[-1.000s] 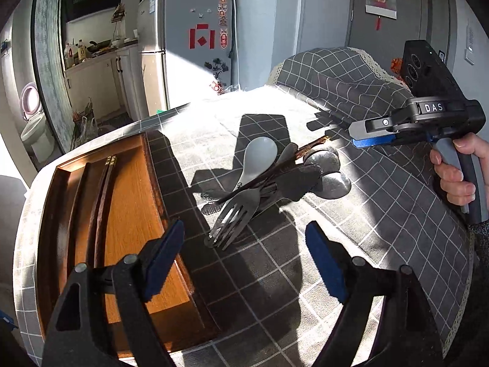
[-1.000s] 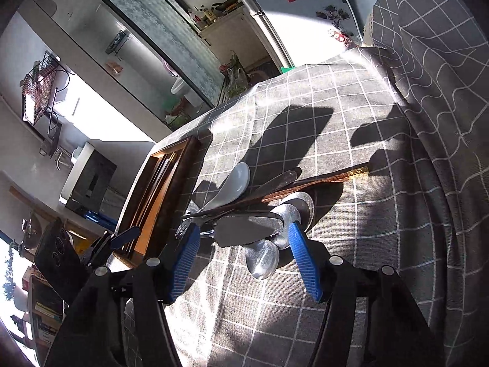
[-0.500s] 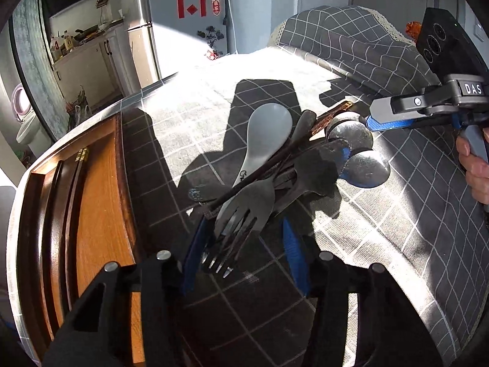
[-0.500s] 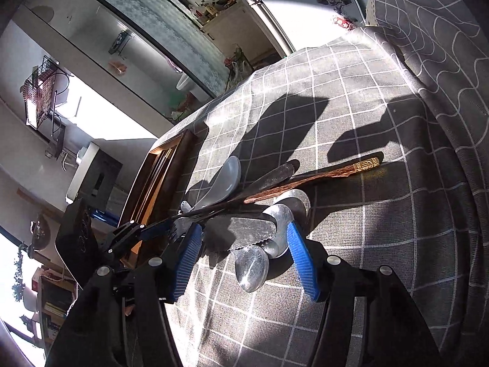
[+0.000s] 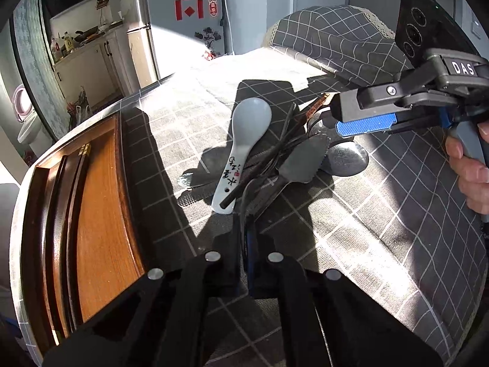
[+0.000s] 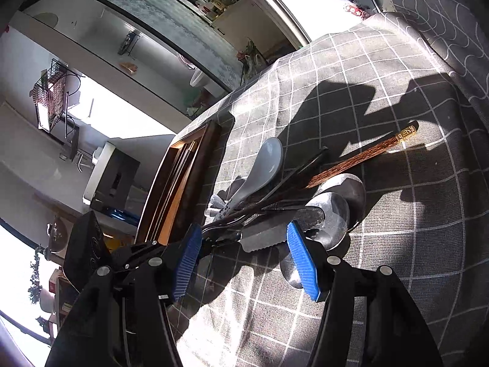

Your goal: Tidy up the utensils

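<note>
A pile of utensils lies on the checked tablecloth: a white ceramic spoon (image 5: 244, 140), dark chopsticks, a brown chopstick (image 6: 360, 160), a serrated knife (image 5: 301, 165), metal spoons (image 6: 333, 211) and a fork. My left gripper (image 5: 243, 232) is shut on the fork, whose tines are hidden between the pads. My right gripper (image 6: 244, 257) is open, its blue pads hovering astride the knife blade (image 6: 266, 235) and spoons. A wooden tray (image 5: 101, 202) with dark chopsticks (image 5: 78, 183) lies to the left.
A chair draped in checked cloth (image 5: 336, 39) stands behind the table. The table edge curves past the tray at left. A fridge (image 5: 183, 15) and kitchen counter stand in the background.
My left gripper moved forward over the fork tines and closed on them. My right gripper edged closer over the knife and spoons, still open.
</note>
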The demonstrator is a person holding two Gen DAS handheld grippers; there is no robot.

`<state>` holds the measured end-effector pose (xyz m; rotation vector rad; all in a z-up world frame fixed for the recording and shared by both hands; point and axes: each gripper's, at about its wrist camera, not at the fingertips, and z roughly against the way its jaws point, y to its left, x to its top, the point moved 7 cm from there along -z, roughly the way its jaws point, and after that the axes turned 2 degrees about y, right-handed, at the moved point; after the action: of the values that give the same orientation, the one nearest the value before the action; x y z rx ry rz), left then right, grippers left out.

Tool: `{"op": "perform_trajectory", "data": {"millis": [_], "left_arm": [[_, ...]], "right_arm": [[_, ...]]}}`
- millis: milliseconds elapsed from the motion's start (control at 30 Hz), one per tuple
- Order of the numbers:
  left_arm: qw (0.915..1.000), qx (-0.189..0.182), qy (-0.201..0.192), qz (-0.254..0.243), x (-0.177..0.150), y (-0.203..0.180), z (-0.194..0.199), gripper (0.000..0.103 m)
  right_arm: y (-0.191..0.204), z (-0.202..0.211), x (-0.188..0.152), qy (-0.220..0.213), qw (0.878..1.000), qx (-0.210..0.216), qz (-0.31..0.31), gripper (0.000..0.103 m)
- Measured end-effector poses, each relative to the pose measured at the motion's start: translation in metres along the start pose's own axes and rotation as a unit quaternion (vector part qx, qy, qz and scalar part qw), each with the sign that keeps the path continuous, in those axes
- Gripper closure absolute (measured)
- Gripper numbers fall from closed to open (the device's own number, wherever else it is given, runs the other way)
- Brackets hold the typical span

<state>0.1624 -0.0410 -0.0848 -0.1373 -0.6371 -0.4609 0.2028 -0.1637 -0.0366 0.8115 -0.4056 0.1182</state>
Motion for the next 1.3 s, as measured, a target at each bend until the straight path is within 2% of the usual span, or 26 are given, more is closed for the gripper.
{"op": "perform_trajectory", "data": {"millis": [267,600,800,867,933,1133,1300], "left_arm": [[0.9988,-0.016,-0.020,0.043,-0.008,0.001,0.028,0.100],[0.9948,-0.027,-0.040,0.090,-0.025,0.007,0.066,0.100],[0.9926,-0.035,-0.054,0.103,-0.035,0.003,0.088,0.100],[0.9924,-0.038,-0.054,0.104,-0.039,0.002,0.090,0.100],[0.9924,-0.040,-0.053,0.104,-0.044,0.000,0.092,0.100],[0.9926,-0.037,-0.054,0.102,-0.052,0.000,0.098,0.100],[0.9928,-0.031,-0.062,0.098,-0.054,0.002,0.107,0.099]], "right_arm": [[0.020,-0.019,-0.008,0.001,0.999,0.020,-0.034,0.046],[0.029,-0.039,-0.041,0.017,0.997,0.037,-0.067,0.049],[0.033,-0.049,-0.055,0.009,0.993,0.051,-0.102,0.060],[0.036,-0.053,-0.059,0.008,0.992,0.060,-0.114,0.067],[0.039,-0.055,-0.062,0.003,0.991,0.061,-0.116,0.080],[0.043,-0.060,-0.067,0.004,0.989,0.071,-0.127,0.085],[0.057,-0.056,-0.063,0.001,0.992,0.065,-0.107,0.085]]}}
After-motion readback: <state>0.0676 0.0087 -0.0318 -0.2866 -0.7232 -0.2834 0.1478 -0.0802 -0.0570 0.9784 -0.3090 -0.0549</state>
